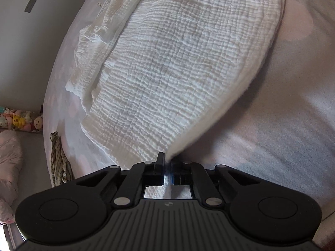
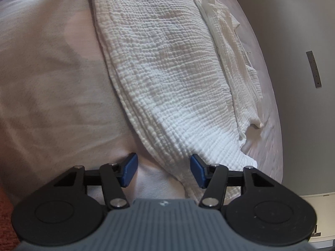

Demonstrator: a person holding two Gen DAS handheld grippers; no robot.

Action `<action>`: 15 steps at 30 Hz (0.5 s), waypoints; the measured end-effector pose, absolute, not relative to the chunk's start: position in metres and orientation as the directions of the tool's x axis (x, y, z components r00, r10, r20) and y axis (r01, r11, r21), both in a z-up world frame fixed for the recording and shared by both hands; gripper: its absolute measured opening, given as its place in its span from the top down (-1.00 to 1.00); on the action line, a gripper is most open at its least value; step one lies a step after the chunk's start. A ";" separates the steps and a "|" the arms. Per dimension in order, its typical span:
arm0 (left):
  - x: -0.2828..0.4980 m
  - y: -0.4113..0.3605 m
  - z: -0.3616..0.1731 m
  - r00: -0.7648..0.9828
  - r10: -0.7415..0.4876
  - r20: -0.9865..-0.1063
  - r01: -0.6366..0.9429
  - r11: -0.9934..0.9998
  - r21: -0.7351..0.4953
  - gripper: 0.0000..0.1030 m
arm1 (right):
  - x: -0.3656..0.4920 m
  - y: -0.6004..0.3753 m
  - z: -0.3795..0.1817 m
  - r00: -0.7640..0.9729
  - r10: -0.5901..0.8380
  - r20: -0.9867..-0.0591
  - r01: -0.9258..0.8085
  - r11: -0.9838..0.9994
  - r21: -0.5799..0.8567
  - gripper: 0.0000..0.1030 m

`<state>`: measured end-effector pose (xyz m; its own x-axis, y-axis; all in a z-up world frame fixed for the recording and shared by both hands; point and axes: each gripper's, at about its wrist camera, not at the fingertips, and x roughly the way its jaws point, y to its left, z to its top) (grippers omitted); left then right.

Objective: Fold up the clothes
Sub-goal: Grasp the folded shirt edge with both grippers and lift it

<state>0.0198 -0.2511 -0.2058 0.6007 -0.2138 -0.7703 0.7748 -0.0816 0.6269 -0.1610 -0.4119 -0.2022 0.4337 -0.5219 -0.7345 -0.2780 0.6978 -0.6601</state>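
Two grippers at work over one white crinkled garment (image 1: 167,73), spread on a pale pink bedsheet (image 1: 272,115).

Left gripper (image 1: 167,163): jaws pressed together, clamped on the garment's near corner, black fingers (image 1: 160,161) meeting with cloth pinched between. Corner lifted off the sheet, edge rising from the jaws in a thick, soft fold. Fabric puckered in a fine grid of ridges, gauze-like, doubled over into a long flat panel running away from the gripper. Left of that panel, a looser rumpled part of the same white cloth (image 1: 94,48), bunched in ripples. Further left of the garment, past the bed edge: a striped cloth (image 1: 58,163) hanging down, a row of small plush toys (image 1: 21,121), a grey wall.

Right gripper (image 2: 164,172): jaws apart, about half open, blue pads (image 2: 129,170) standing either side of the garment's near end without pressing it. Left pad over bare sheet; right pad just at the cloth's edge, contact unclear. Stacked layers visible along the garment's left edge, bubbly weave on top. Right of the garment, the bed's rounded edge and grey wall.
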 end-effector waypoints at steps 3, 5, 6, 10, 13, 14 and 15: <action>0.028 -0.253 -0.196 0.616 -0.231 -0.753 0.773 -0.011 0.635 0.94 | -0.160 -0.413 -0.202 0.436 -0.528 -0.729 -0.264 0.699 -0.665 -0.14; 0.031 -0.260 -0.191 0.622 -0.234 -0.747 0.773 0.036 0.633 0.94 | -0.159 -0.414 -0.203 0.438 -0.547 -0.713 -0.249 0.688 -0.682 -0.13; 0.034 -0.264 -0.190 0.624 -0.232 -0.747 0.774 0.049 0.631 0.94 | -0.158 -0.415 -0.204 0.440 -0.557 -0.705 -0.242 0.682 -0.690 -0.10; 0.041 -0.269 -0.186 0.619 -0.229 -0.751 0.781 0.077 0.620 0.95 | -0.156 -0.419 -0.208 0.413 -0.600 -0.685 -0.217 0.666 -0.714 0.11; 0.041 -0.264 -0.182 0.608 -0.245 -0.755 0.792 0.112 0.601 0.95 | -0.155 -0.422 -0.209 0.401 -0.624 -0.671 -0.200 0.655 -0.729 0.11; 0.041 -0.262 -0.179 0.599 -0.257 -0.758 0.799 0.133 0.586 0.95 | -0.155 -0.422 -0.210 0.400 -0.629 -0.667 -0.200 0.650 -0.733 0.11; 0.041 -0.259 -0.175 0.589 -0.271 -0.762 0.807 0.155 0.569 0.95 | -0.155 -0.422 -0.211 0.404 -0.631 -0.662 -0.205 0.643 -0.738 0.11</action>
